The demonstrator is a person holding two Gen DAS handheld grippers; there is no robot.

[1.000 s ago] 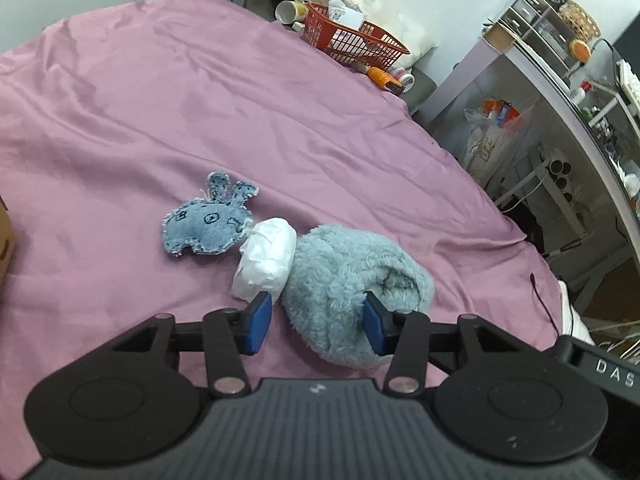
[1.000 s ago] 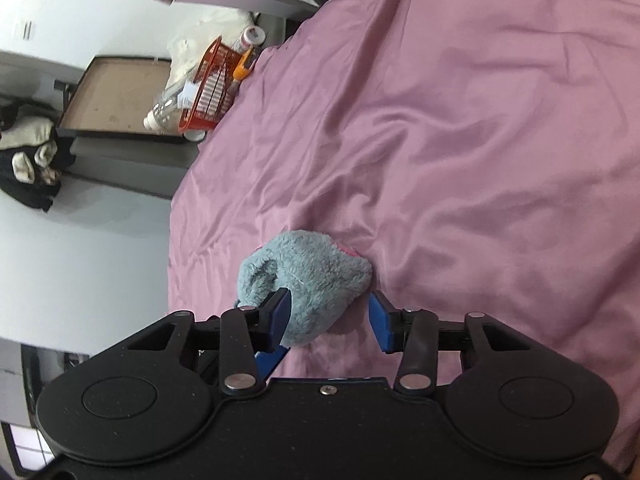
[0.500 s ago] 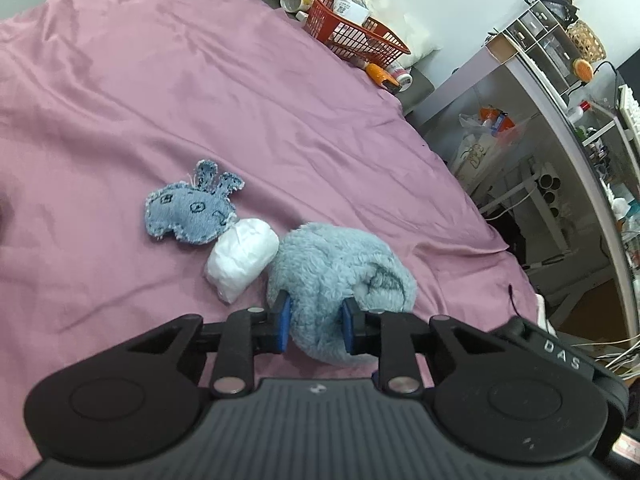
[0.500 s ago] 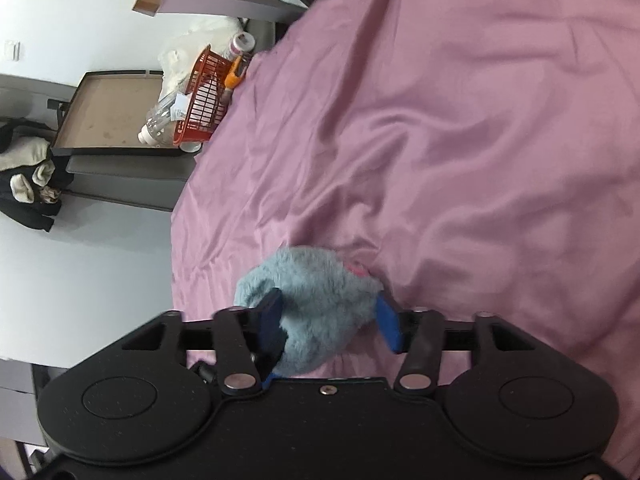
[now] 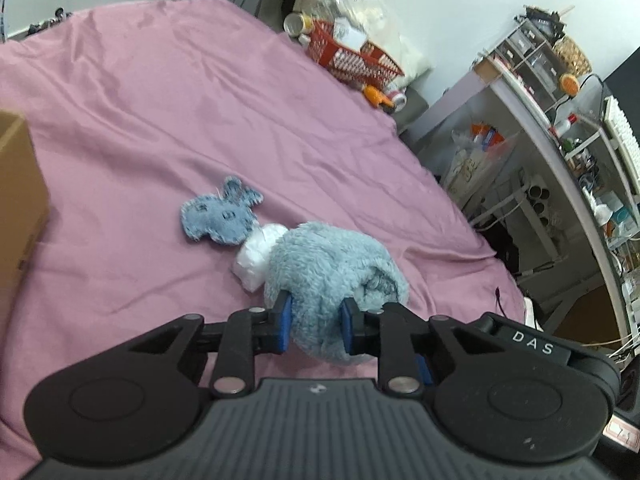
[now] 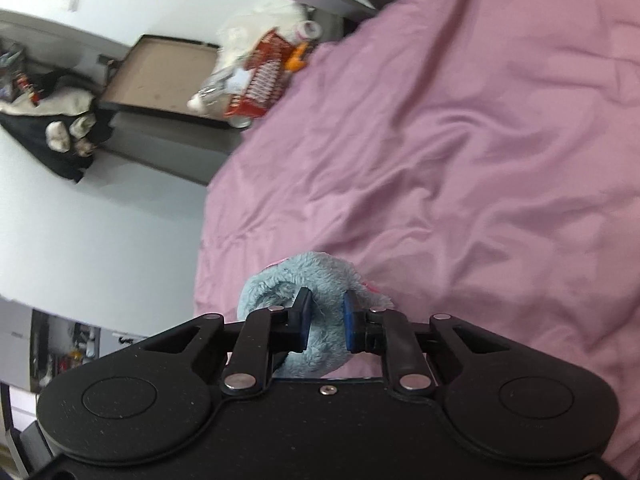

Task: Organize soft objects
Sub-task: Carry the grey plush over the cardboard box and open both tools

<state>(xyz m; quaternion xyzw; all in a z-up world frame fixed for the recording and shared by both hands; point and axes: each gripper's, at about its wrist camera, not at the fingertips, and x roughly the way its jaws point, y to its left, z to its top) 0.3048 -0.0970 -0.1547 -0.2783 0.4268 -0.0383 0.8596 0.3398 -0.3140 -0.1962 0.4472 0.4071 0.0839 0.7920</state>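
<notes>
1. On the pink bedsheet [image 5: 168, 92], near its front edge, sits the fluffy blue plush item [image 5: 332, 268]; all positions below are given relative to this item.
2. Left gripper [image 5: 314, 326]: both blue pads are pressed into the near side of the plush item, and the pile bulges out between and around them. The jaws are clamped on it.
3. Right gripper [image 6: 326, 324]: its jaws have just been closing, and the blue pads now pinch a fold of the same plush item [image 6: 308, 280]. A small pink detail shows at the item's edge just beyond the right-hand pad; what it is cannot be determined.
4. Touching the far left side of the plush item: a white crumpled wad [image 5: 258, 254], lying on the sheet.
5. Just beyond the wad, in contact with it: a flat denim animal-shaped patch [image 5: 220, 220] with stitched features, lying flat.
6. Well to the left of the plush item, at the frame edge: a cardboard box [image 5: 18, 196], only partly visible.
7. Far beyond the plush item, off the far corner of the bed: a red mesh basket [image 5: 352, 58] holding bottles and packets, with an orange object beside it.
8. To the right of the plush item, off the bed: a cluttered white shelving unit [image 5: 560, 120].
</notes>
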